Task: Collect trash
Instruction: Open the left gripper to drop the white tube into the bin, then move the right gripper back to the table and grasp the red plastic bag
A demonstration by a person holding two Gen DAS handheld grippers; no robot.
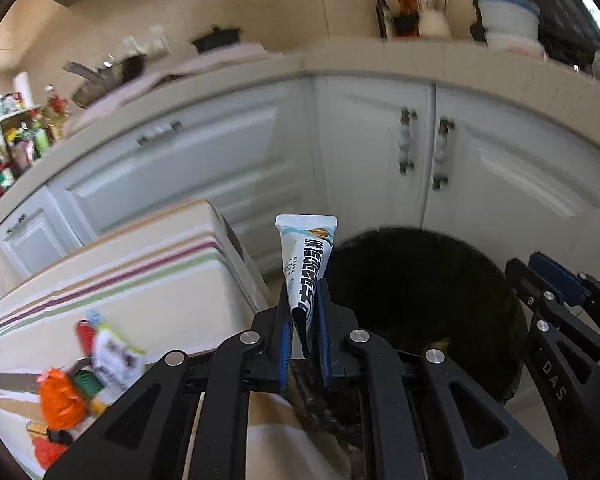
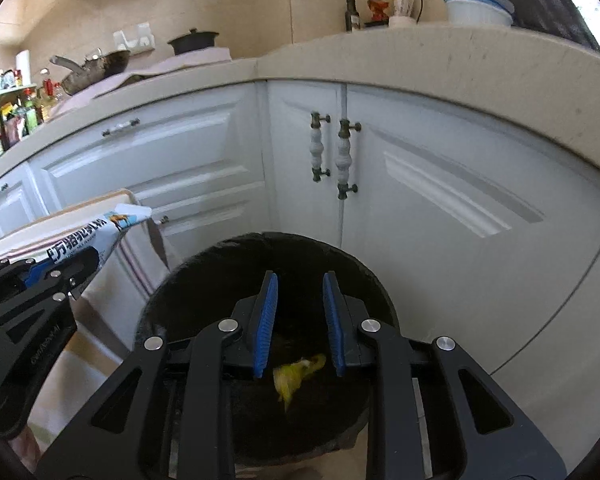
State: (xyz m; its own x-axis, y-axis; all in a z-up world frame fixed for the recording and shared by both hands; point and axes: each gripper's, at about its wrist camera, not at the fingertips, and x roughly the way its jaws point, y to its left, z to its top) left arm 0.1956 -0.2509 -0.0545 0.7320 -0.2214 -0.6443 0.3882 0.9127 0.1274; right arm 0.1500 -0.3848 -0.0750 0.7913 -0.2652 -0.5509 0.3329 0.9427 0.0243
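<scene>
White kitchen cabinets [image 2: 204, 160] stood behind a black trash bin [image 1: 420, 280] on the floor. Nearest, the left gripper [image 1: 304, 336] had its fingers clamped on the lower end of a white sachet [image 1: 306, 256], its long axis running up and away from them. The bin's mouth lay just right of it. The right gripper [image 2: 298, 324] hung over the bin, fingers slightly apart and empty, above a yellow wrapper [image 2: 298, 372] inside.

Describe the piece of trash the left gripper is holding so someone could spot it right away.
Find the black bin below the white cabinet doors. Beside it the left gripper pinches a white and blue tube with bold black lettering; the trash on the striped table is orange, red and green.
</scene>
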